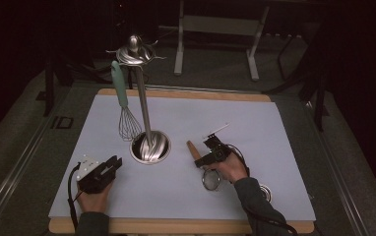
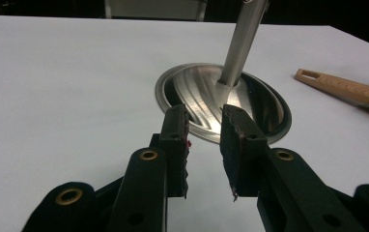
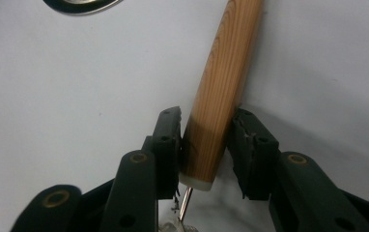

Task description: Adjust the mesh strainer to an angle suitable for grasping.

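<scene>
One white mat (image 1: 255,128) covers the one wooden table (image 1: 176,227), and both grippers work over it. One steel stand (image 1: 149,146) rises from a round base just ahead and to the right of the left gripper (image 1: 111,166), its single pole topped by a ring of hooks; in the left gripper view that base (image 2: 206,96) lies directly beyond the jaw tips. One whisk (image 1: 125,105) with a pale green handle hangs from the stand's top, farther off from the left gripper than the base. One small strainer with a wooden handle (image 3: 221,87) lies on the mat under the right gripper (image 1: 206,158): the handle runs forward between the jaws and past their tips, while the round mesh head (image 1: 210,179) sits behind them, beside the person's right hand (image 1: 231,167). The right gripper's jaws flank the handle, the left one touching it and the right one just off it, so they are not clamped. The left gripper rests on the mat with its jaws parted and nothing between them.
</scene>
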`<action>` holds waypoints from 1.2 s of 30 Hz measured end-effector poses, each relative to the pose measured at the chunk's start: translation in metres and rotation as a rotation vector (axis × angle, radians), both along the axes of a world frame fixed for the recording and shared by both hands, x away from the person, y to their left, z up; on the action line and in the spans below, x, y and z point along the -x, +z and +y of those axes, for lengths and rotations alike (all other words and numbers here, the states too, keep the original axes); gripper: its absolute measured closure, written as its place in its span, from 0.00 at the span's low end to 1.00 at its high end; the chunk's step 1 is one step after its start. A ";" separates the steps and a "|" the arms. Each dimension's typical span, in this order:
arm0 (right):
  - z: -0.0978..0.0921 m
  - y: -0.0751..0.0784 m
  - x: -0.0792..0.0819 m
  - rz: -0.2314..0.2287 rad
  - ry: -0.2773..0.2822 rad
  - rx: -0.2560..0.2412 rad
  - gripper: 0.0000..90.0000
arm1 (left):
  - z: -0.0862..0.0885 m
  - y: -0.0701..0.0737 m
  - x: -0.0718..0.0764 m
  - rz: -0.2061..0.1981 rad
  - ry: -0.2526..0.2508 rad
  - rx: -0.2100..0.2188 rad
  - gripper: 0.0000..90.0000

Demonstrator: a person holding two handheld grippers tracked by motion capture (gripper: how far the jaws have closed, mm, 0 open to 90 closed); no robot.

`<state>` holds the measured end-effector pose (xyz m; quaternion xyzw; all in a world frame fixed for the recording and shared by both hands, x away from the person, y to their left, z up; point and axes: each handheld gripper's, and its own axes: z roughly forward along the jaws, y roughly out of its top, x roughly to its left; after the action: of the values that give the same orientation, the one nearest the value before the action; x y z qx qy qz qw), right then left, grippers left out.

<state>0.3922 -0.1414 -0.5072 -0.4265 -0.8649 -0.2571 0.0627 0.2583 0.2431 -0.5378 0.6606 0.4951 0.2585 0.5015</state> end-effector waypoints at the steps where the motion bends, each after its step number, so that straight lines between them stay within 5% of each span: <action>1: 0.004 0.000 0.000 0.004 0.002 0.011 0.73 | 0.000 0.000 0.000 -0.001 0.000 0.001 0.81; 7: 0.015 0.006 0.002 -0.020 0.020 0.039 0.79 | 0.000 0.000 0.000 -0.002 0.001 0.006 0.81; 20: 0.007 0.029 0.007 -0.090 0.047 -0.057 0.80 | 0.000 0.000 0.000 -0.001 -0.001 -0.005 0.80; 36: 0.013 0.054 0.012 -0.161 0.105 -0.068 0.80 | -0.001 -0.001 0.000 0.003 -0.002 -0.008 0.80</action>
<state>0.3798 -0.1288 -0.4535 -0.3562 -0.8791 -0.3159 0.0209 0.2585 0.2424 -0.5385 0.6635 0.4943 0.2588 0.4984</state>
